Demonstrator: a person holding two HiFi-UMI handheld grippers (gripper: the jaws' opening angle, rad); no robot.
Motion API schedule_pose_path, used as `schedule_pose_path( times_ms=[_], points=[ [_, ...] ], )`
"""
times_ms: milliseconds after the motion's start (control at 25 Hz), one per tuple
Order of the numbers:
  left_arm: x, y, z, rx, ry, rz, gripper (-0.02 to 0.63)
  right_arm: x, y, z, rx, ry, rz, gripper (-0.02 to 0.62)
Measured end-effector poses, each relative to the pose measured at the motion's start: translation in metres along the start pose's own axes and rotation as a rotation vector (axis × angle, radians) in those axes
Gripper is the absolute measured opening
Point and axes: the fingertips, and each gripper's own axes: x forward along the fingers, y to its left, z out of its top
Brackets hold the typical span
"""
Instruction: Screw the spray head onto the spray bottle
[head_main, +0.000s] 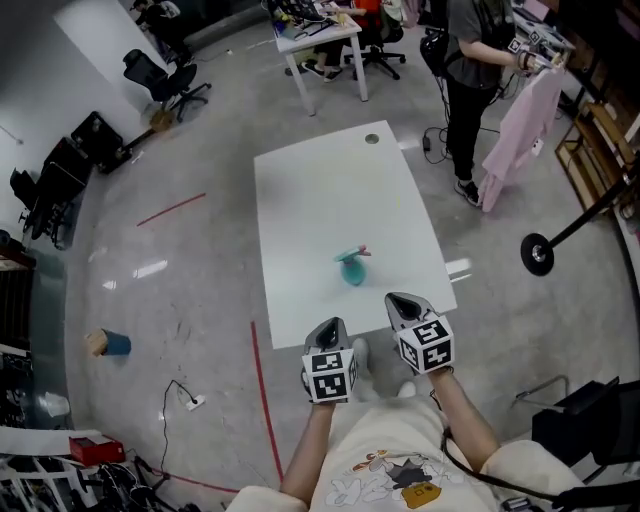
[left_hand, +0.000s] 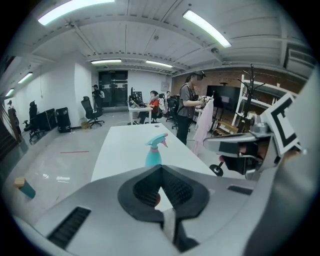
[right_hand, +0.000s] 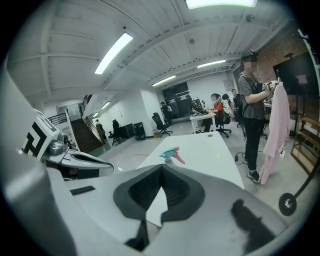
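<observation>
A teal spray bottle (head_main: 352, 268) stands upright near the middle of the white table (head_main: 300, 200), with its teal and pink spray head on top. It shows ahead of the jaws in the left gripper view (left_hand: 154, 154) and in the right gripper view (right_hand: 171, 156). My left gripper (head_main: 331, 327) is at the table's near edge, left of the bottle and short of it, jaws shut and empty (left_hand: 161, 168). My right gripper (head_main: 402, 302) is over the near right corner, also shut on nothing (right_hand: 161, 168). Neither touches the bottle.
A person (head_main: 475, 70) stands past the table's far right corner beside a pink garment (head_main: 520, 130). A round black stand base (head_main: 538, 254) lies on the floor at the right. A blue cup (head_main: 112, 344) lies on the floor at left. Desks and office chairs (head_main: 165, 80) stand at the back.
</observation>
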Motion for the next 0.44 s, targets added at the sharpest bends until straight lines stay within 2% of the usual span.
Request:
schedule_pose_path(
  times_ms=[440],
  points=[
    [-0.024, -0.03, 0.014, 0.009, -0.038, 0.005, 0.005, -0.039, 0.001, 0.003, -0.009, -0.008, 0.03, 0.005]
  ],
)
